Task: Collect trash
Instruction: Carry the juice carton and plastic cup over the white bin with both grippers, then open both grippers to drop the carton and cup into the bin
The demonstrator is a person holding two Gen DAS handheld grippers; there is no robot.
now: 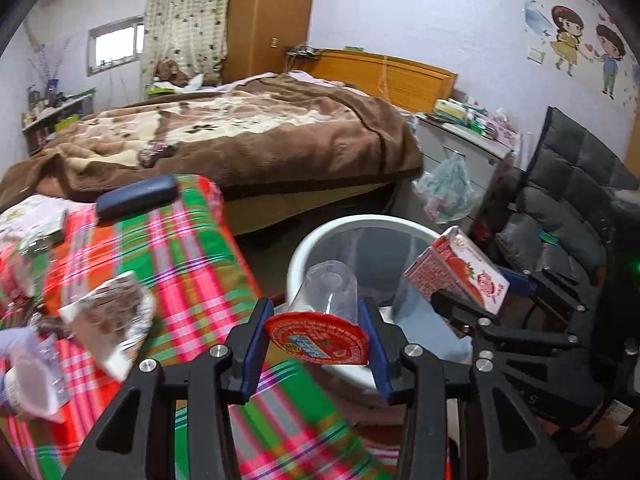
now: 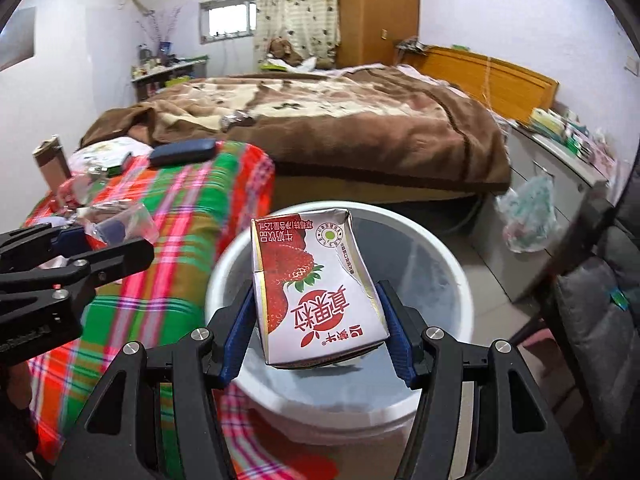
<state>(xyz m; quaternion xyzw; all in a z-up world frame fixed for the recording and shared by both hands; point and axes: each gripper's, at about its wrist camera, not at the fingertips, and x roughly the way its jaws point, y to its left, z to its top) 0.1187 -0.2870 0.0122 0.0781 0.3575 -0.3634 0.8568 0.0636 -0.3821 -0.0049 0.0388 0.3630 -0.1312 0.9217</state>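
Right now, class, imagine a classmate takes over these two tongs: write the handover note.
Left tongs: shut on a clear plastic cup with a red foil lid, at the near rim of the white bin.
Right tongs: shut on a strawberry milk carton, held over the bin's opening.
Done: both pieces picked up and brought to the bin.
Left: release both into the bin, then fetch the wrappers on the plaid cloth.

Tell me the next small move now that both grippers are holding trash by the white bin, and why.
Probably open the right gripper to drop the strawberry milk carton: it already hangs over the white bin. The left gripper, clamped on the clear cup, sits nearer the rim.
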